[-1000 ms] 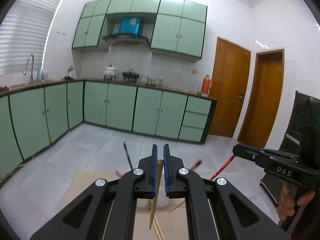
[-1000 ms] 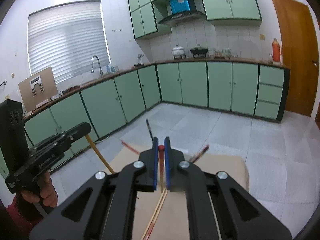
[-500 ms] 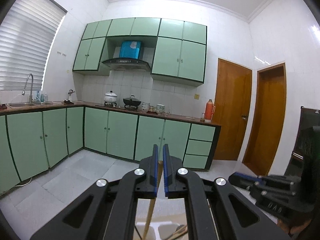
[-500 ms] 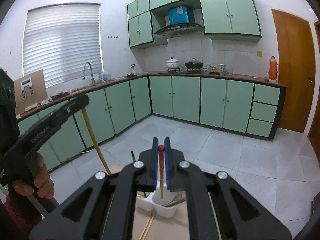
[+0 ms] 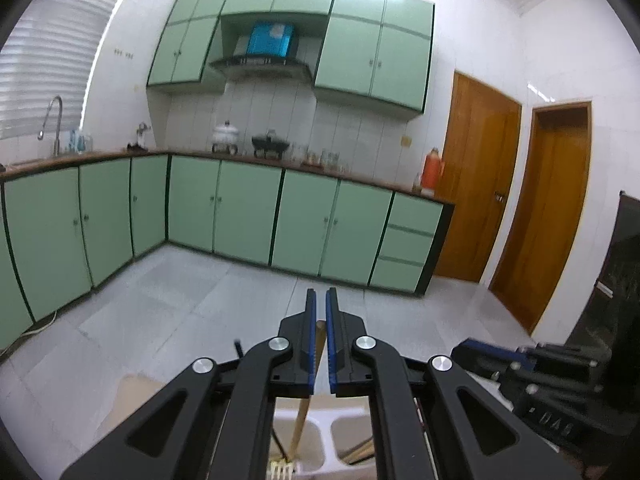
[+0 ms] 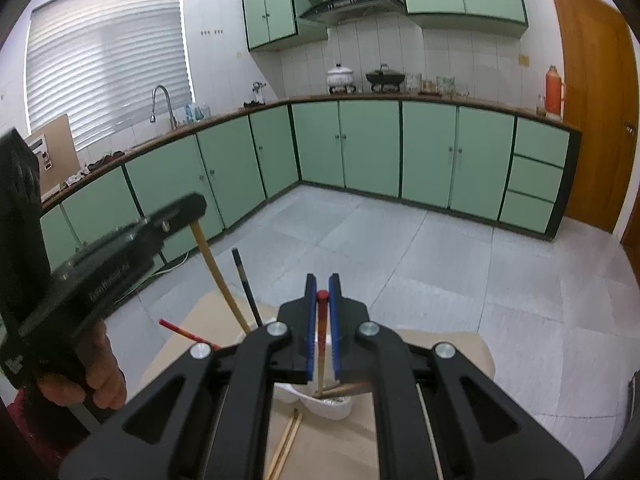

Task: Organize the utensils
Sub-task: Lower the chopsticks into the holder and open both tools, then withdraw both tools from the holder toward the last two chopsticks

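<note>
Now each gripper pinches a near-upright utensil: left gripper [image 5: 319, 310] a wooden fork [image 5: 301, 424], right gripper [image 6: 322, 292] a red-tipped chopstick [image 6: 321, 332].

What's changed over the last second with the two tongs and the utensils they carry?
Both tongs have carried their utensils over to the white holder. The left tongs now hang the wooden fork tines-down into a compartment. The right tongs bring the red-tipped chopstick over the holder's other side. Nothing was released: both stay clamped. The loose chopsticks on the board have not moved.
</note>
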`<action>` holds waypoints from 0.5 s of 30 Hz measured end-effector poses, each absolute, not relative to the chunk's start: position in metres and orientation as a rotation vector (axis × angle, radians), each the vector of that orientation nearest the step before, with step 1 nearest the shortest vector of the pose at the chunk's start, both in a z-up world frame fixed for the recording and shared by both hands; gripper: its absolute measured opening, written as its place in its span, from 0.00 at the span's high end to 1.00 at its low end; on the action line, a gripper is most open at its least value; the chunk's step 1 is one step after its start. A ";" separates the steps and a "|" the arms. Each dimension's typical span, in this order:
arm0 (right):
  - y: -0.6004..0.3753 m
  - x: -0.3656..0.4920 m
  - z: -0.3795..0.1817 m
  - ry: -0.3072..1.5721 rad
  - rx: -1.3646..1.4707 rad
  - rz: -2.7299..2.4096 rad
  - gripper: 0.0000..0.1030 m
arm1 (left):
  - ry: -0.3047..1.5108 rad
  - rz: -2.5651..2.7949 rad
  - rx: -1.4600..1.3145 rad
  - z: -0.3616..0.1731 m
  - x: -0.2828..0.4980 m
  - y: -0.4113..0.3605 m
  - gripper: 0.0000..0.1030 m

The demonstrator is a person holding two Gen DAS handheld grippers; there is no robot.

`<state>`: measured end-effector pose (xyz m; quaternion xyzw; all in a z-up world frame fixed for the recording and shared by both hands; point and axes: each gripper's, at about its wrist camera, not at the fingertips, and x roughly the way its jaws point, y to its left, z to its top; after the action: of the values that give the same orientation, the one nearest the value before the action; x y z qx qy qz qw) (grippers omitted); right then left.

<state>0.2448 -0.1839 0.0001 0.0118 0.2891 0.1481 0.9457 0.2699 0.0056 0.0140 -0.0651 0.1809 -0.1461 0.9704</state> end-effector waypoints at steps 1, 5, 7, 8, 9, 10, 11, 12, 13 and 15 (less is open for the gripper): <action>-0.184 0.246 -0.004 0.597 0.028 0.300 0.93 | 0.381 -0.291 -0.131 0.008 0.271 0.006 0.95; -0.186 0.245 -0.017 0.624 0.041 0.282 0.85 | 0.415 -0.281 -0.140 -0.007 0.270 0.012 0.93; -0.189 0.241 -0.017 0.618 0.056 0.269 0.70 | 0.417 -0.277 -0.148 -0.010 0.266 0.015 0.78; -0.190 0.238 -0.017 0.608 0.057 0.259 0.62 | 0.414 -0.270 -0.151 -0.009 0.264 0.016 0.71; -0.191 0.235 -0.015 0.598 0.055 0.249 0.58 | 0.404 -0.264 -0.158 -0.009 0.260 0.018 0.60; -0.192 0.231 -0.014 0.587 0.051 0.239 0.55 | 0.397 -0.263 -0.161 -0.008 0.257 0.020 0.57; -0.194 0.227 -0.012 0.574 0.048 0.228 0.47 | 0.392 -0.264 -0.163 -0.007 0.252 0.021 0.56; -0.195 0.222 -0.010 0.559 0.045 0.217 0.41 | 0.389 -0.263 -0.163 -0.005 0.250 0.022 0.54; -0.197 0.216 -0.008 0.541 0.042 0.205 0.39 | 0.382 -0.258 -0.163 -0.004 0.245 0.024 0.51; -0.201 0.204 -0.006 0.511 0.030 0.183 0.29 | 0.364 -0.246 -0.161 -0.003 0.232 0.028 0.46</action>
<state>0.2038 -0.2013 -0.0060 0.0149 0.2523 0.0904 0.9633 0.2315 0.0282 -0.0026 -0.0797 0.1805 -0.1220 0.9727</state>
